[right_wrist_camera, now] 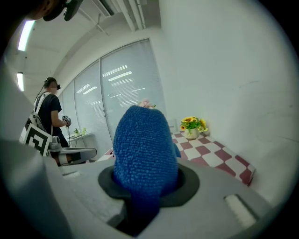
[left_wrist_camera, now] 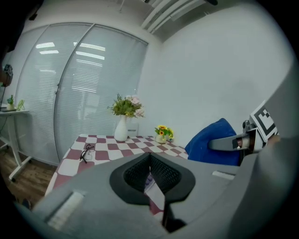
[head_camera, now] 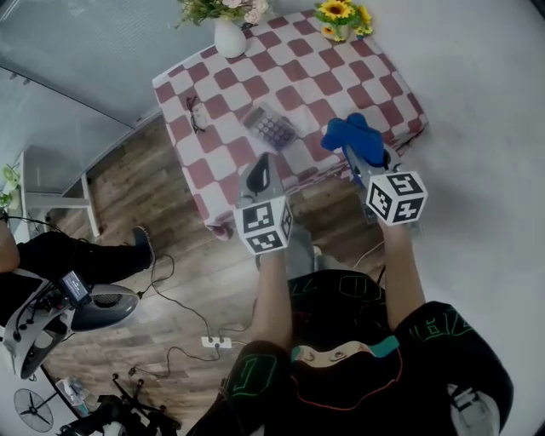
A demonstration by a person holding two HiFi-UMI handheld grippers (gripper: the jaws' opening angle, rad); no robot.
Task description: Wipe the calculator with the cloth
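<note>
The grey calculator (head_camera: 271,128) lies flat near the middle of the red-and-white checkered table (head_camera: 375,81). My right gripper (head_camera: 353,152) is shut on a blue cloth (head_camera: 352,134), which bunches up between the jaws and fills the right gripper view (right_wrist_camera: 145,149). That cloth hangs over the table's near right part, to the right of the calculator. My left gripper (head_camera: 261,174) is at the table's near edge, just short of the calculator, jaws shut with nothing held (left_wrist_camera: 150,173). The blue cloth (left_wrist_camera: 212,144) also shows at the right of the left gripper view.
On the table are black glasses (head_camera: 196,115), a white vase of flowers (head_camera: 229,38) and a small sunflower pot (head_camera: 339,17). A power strip (head_camera: 215,342) and cables lie on the wooden floor. A white side table (head_camera: 51,183) and a person (right_wrist_camera: 49,116) are at the left.
</note>
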